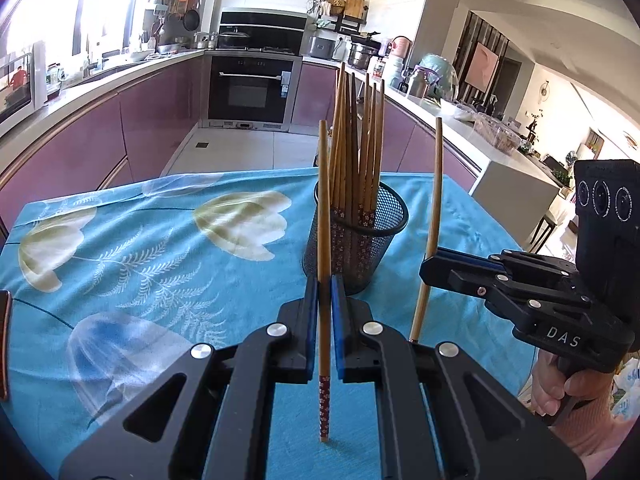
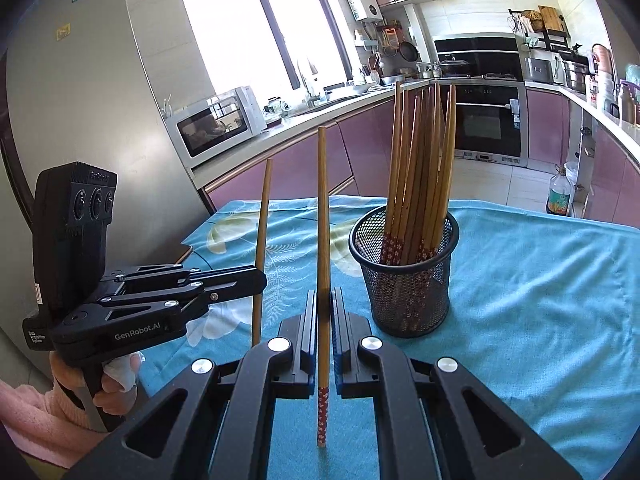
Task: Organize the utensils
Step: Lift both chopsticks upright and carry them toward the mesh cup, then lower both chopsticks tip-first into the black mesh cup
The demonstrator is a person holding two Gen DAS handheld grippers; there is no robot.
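A black mesh holder (image 1: 356,240) (image 2: 404,276) stands on the blue flowered tablecloth, filled with several wooden chopsticks (image 1: 356,152) (image 2: 420,168). My left gripper (image 1: 324,292) is shut on one upright chopstick (image 1: 323,240), just in front of the holder. My right gripper (image 2: 323,304) is shut on another upright chopstick (image 2: 322,240), left of the holder. Each gripper shows in the other's view, the right gripper (image 1: 430,264) with its chopstick (image 1: 434,208) and the left gripper (image 2: 258,276) with its chopstick (image 2: 262,240).
The tablecloth (image 1: 160,248) (image 2: 540,300) covers a small table in a kitchen. A dark flat object (image 1: 3,340) lies at the table's left edge. Purple cabinets and counters surround the table. A plastic bottle (image 2: 560,196) stands on the floor at right.
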